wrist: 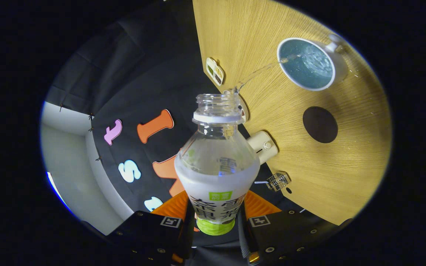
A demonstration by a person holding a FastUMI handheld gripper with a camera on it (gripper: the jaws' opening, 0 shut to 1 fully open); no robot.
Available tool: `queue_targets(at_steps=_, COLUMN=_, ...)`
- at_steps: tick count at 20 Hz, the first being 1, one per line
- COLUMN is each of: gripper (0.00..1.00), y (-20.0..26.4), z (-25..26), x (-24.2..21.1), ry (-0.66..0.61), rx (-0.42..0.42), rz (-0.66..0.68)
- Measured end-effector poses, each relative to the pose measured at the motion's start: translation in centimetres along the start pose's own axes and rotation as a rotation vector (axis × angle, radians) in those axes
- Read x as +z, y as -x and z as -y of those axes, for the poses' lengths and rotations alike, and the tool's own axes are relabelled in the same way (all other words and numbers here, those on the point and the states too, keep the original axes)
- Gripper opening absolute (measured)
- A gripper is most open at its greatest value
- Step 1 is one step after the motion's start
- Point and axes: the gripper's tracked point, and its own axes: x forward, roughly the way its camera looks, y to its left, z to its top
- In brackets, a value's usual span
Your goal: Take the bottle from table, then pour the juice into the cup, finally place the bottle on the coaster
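Clear plastic bottle (217,162), cap off, is sitting clamped between both fingers of the hand-held gripper (216,221), label facing the camera, whitish liquid low inside. Bottle is tipping toward the white cup (307,63); a thin stream (257,72) is running from its open mouth into the cup, which is holding bluish liquid. Cup is standing on the wooden surface (331,170), well beyond the fingers. Dark round coaster (320,124) is lying bare on the surface near the cup, between it and the gripper.
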Motion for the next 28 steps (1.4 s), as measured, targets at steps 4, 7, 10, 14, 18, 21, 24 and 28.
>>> queue_targets(at_steps=4, gripper=0.52, y=-0.3, z=-0.3, x=0.0, ry=-0.004, rx=0.006, rz=0.006)
queue_targets(at_steps=7, gripper=0.52, y=-0.2, z=0.2, x=-0.3, ry=0.038, rx=0.000, rz=-0.003)
queue_targets(at_steps=10, gripper=0.52, y=-0.6, z=1.2, x=0.1, ry=0.140, rx=-0.034, rz=0.004)
queue_targets(at_steps=14, gripper=0.52, y=-0.2, z=3.2, x=1.1, ry=0.352, rx=-0.107, rz=0.034)
queue_targets(at_steps=18, gripper=0.52, y=-0.4, z=3.0, x=0.3, ry=0.540, rx=-0.124, rz=0.027)
queue_targets(at_steps=21, gripper=0.52, y=-0.4, z=3.5, x=0.1, ry=0.720, rx=-0.166, rz=0.029)
queue_targets(at_steps=24, gripper=0.52, y=-0.6, z=3.7, x=0.6, ry=0.920, rx=-0.221, rz=0.055)
queue_targets(at_steps=28, gripper=0.52, y=-1.4, z=4.4, x=1.5, ry=1.283, rx=-0.316, rz=0.091)
